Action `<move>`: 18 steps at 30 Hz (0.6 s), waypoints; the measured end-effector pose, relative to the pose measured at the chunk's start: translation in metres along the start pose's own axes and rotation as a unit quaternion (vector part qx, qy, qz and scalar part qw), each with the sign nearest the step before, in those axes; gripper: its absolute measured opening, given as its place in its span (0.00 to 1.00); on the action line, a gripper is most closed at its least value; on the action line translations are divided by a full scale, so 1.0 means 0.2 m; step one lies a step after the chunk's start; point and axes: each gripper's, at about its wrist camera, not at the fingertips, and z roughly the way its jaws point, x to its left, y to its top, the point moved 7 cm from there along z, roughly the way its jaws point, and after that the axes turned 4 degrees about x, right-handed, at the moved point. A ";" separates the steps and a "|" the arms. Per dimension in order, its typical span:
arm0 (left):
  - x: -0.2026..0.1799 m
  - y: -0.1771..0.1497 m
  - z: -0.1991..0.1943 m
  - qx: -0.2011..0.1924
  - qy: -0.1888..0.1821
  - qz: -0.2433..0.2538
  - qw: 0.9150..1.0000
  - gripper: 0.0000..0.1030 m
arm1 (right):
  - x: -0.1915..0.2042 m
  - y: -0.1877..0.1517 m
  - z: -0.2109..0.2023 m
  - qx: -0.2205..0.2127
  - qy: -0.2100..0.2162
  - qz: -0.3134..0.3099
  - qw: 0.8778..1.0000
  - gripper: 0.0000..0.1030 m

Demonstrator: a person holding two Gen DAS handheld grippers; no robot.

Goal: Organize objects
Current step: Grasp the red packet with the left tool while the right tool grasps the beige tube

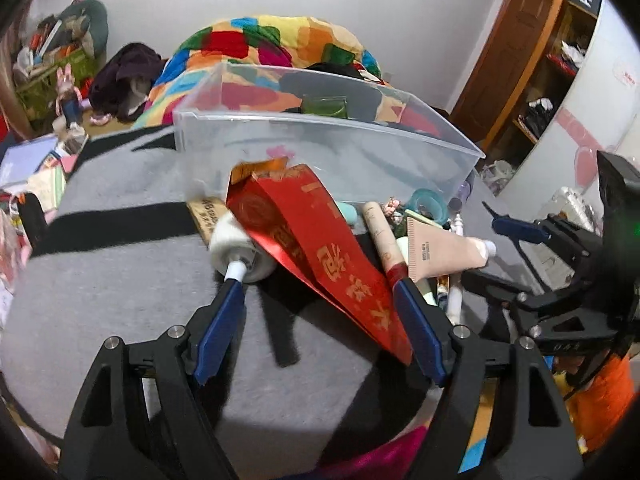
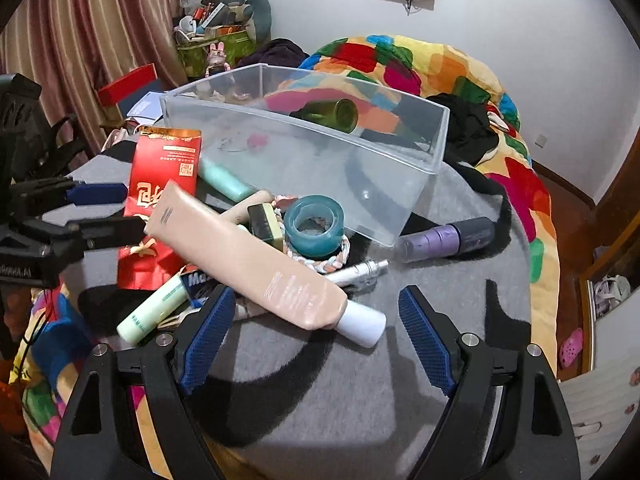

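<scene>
A clear plastic bin stands on a grey mat, with a pile of toiletries in front of it. My left gripper is open, its fingers either side of a red envelope; a white roll lies by its left finger. My right gripper is open just before a beige tube with a white cap. A teal tape roll, a purple bottle and a pale green tube lie in the pile.
A green glass jar shows through the bin's far wall. A colourful quilt lies behind and right of the bin. Cluttered boxes and a curtain stand at the left. A wooden door and shelves are at the right.
</scene>
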 end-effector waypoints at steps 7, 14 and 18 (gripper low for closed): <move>-0.01 -0.02 0.02 0.010 -0.043 -0.021 0.999 0.31 | 0.02 -0.03 -0.02 0.002 0.026 0.000 1.000 0.58; -0.02 -0.05 -0.06 -0.009 -0.045 -0.009 0.999 0.13 | 0.04 -0.06 -0.05 0.008 0.027 0.006 1.000 0.29; 0.02 -0.08 -0.15 -0.018 -0.031 0.001 0.999 0.10 | 0.02 -0.11 -0.07 0.011 0.030 0.019 0.999 0.24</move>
